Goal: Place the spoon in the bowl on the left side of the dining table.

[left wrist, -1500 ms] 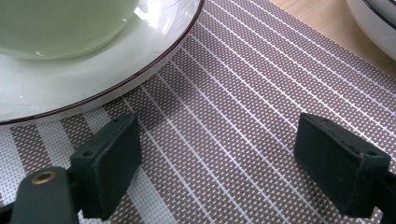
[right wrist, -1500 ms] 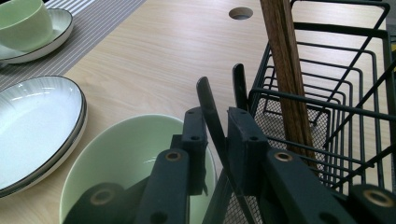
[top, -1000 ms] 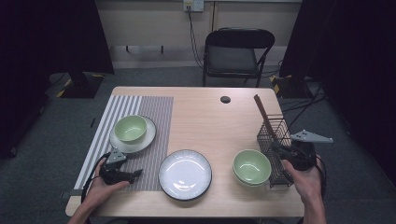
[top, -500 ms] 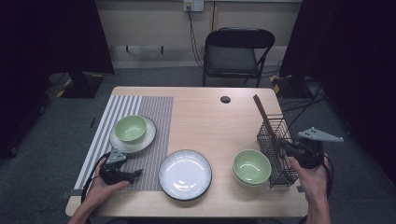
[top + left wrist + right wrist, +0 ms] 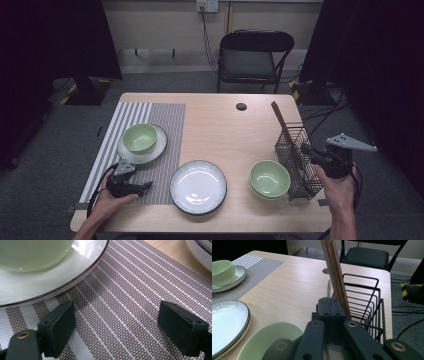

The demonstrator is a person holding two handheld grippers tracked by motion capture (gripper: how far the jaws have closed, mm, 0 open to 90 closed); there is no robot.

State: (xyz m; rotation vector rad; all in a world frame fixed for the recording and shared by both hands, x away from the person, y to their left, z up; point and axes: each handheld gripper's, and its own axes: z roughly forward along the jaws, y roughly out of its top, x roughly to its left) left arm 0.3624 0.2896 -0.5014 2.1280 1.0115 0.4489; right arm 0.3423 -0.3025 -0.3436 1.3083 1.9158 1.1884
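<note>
My right claw (image 5: 329, 305) is pressed together at the near rim of the black wire rack (image 5: 296, 162), which stands at the right edge of the desk (image 5: 220, 125). I cannot tell whether the thin clear rod (image 5: 328, 290) rising at its tip is pinched between the pads. A wooden stick (image 5: 335, 275) leans in the rack at one o'clock from the tip, just beside it. The green bowl (image 5: 269, 178) sits at nine o'clock of the rack. My left claw (image 5: 122, 332) is spread and empty over the striped mat (image 5: 125, 297), with the plate (image 5: 52, 282) carrying another green bowl (image 5: 32, 252) at eleven o'clock.
</note>
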